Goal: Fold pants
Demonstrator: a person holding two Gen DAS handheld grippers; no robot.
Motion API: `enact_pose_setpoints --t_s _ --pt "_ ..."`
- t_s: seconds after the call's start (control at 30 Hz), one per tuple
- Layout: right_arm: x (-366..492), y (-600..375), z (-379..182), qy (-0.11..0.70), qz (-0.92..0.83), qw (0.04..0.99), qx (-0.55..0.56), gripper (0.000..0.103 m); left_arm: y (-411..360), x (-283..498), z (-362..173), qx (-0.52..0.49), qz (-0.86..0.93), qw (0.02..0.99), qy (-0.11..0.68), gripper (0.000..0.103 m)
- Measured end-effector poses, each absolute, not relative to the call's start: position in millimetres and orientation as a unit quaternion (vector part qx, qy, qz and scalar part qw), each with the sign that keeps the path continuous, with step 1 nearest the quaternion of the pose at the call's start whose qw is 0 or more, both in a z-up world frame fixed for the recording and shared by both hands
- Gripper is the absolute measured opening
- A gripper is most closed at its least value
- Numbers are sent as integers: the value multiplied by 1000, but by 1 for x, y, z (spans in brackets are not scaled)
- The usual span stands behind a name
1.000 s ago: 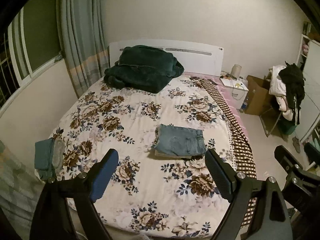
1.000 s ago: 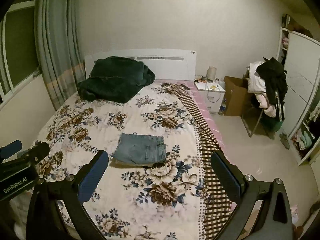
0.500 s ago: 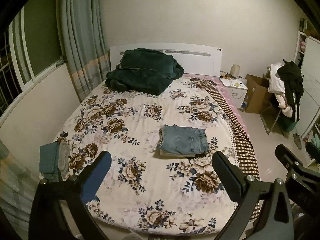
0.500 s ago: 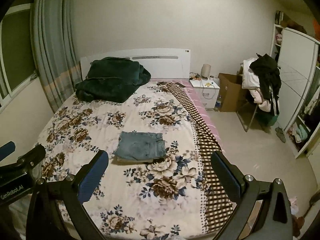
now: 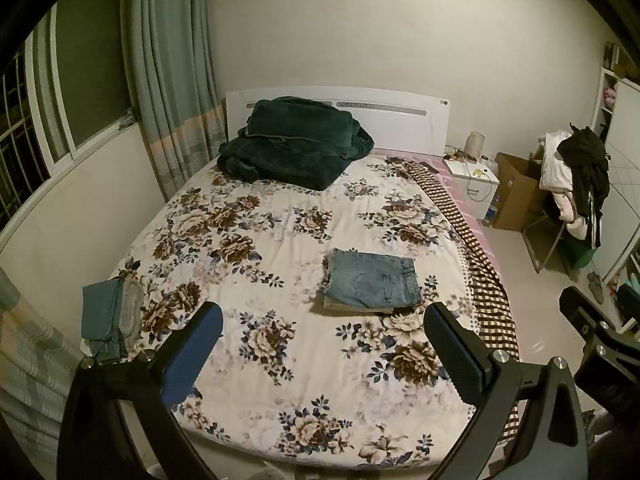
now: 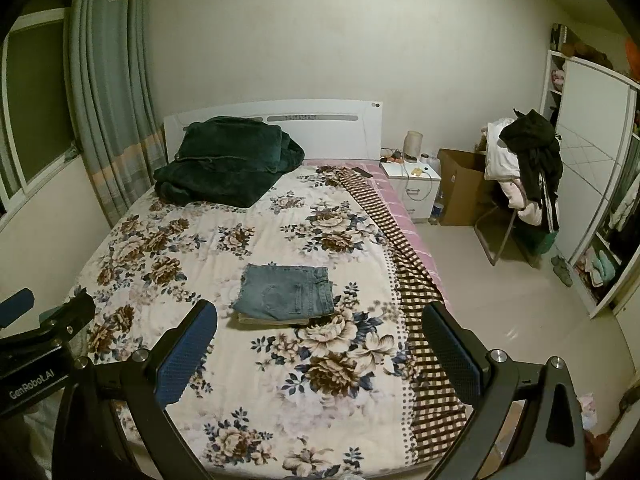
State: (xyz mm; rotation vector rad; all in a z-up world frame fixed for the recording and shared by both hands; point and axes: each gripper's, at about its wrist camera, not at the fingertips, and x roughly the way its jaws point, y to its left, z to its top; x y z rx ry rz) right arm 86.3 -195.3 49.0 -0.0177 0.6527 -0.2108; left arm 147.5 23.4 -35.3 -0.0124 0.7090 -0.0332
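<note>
Denim first: the folded jeans [image 5: 370, 282] sit as a compact rectangle at centre frame in the left wrist view, on top of a paler folded garment [image 5: 352, 307], both resting on the floral bedspread [image 5: 280, 360]. We judge the fold finished.

Change over the last second: both views take in more of the bed and floor, and the jeans appear smaller and farther off. We read this as both grippers backing away from the bed, so the task looks essentially done, with nothing left but retreat.

Left gripper [image 5: 322, 344]: jaws spread wide, empty, well apart from the jeans. Right gripper [image 6: 320, 344]: likewise spread and empty.

Other items: dark green blanket [image 5: 296, 144] at upper centre against the white headboard [image 5: 400, 116]; teal folded clothes [image 5: 110, 316] at lower left edge of the bed; cardboard box [image 6: 460, 188] at right.

Legible writing: "GenRobot.AI" on the left gripper's body, lower left of the right wrist view. No brand readable on the jeans.
</note>
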Motion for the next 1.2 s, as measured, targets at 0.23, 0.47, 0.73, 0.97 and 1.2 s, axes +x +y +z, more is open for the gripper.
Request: enact_pose_setpoints --t_s 0.23,0.47,0.73,0.97,1.2 --pt "83 -192 56 324 -100 941 -5 103 27 144 -35 -8 -17 938 347 103" --pt "80 -191 55 328 -98 940 -2 103 33 138 -34 -10 -18 936 350 103" --pt "79 -192 53 327 -98 940 -2 103 33 136 -34 -10 -17 937 348 103" --pt "77 -192 51 327 -98 940 -2 103 34 136 -35 -9 -17 937 348 103" --pt "76 -193 51 329 -97 939 -1 103 33 135 -33 -7 -17 936 351 103"
